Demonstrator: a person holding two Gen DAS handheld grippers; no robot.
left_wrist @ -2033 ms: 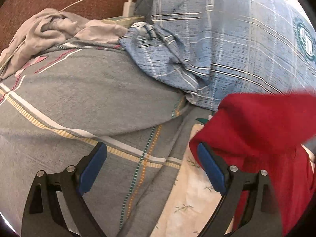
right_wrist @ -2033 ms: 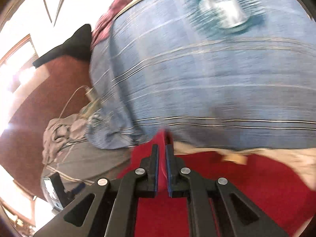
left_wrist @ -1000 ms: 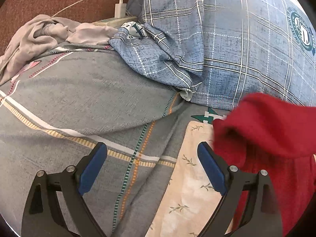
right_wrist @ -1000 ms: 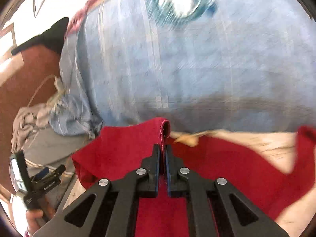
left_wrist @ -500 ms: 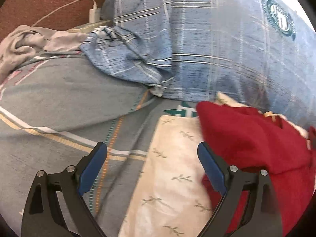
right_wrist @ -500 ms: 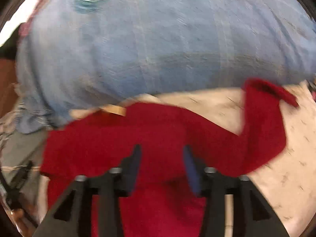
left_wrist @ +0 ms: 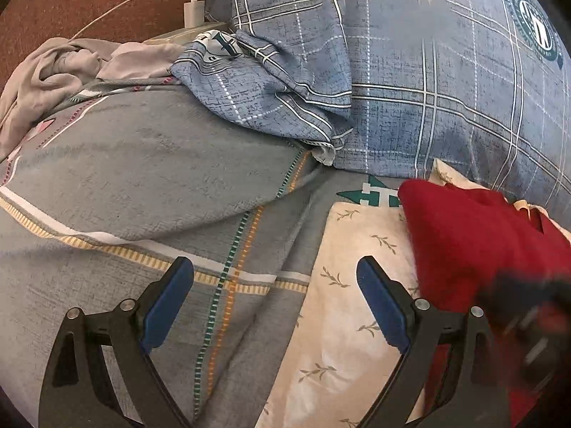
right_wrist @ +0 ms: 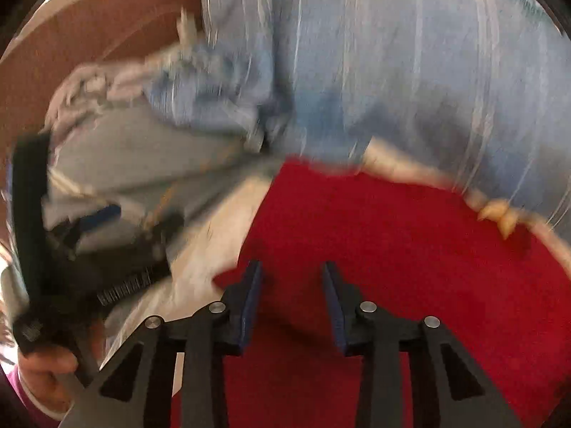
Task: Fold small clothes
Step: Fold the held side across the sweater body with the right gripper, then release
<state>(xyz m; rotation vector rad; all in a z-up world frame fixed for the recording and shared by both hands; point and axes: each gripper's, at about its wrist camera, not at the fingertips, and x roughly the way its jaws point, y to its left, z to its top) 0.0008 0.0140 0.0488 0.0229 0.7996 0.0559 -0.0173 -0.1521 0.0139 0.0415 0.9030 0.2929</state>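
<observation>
The left gripper (left_wrist: 274, 296) is held with its fingers spread wide, nothing between them; grey striped bedding (left_wrist: 142, 185) is seen ahead of the pads. The red garment (left_wrist: 474, 242) is found just beyond the right-hand finger, laid on a cream leaf-print cloth (left_wrist: 342, 321), under a blue plaid pillow (left_wrist: 428, 89). The right gripper (right_wrist: 291, 296) is seen parted too, empty, with the red garment (right_wrist: 374, 235) spread beneath and ahead of both fingers, though that view is blurred
</observation>
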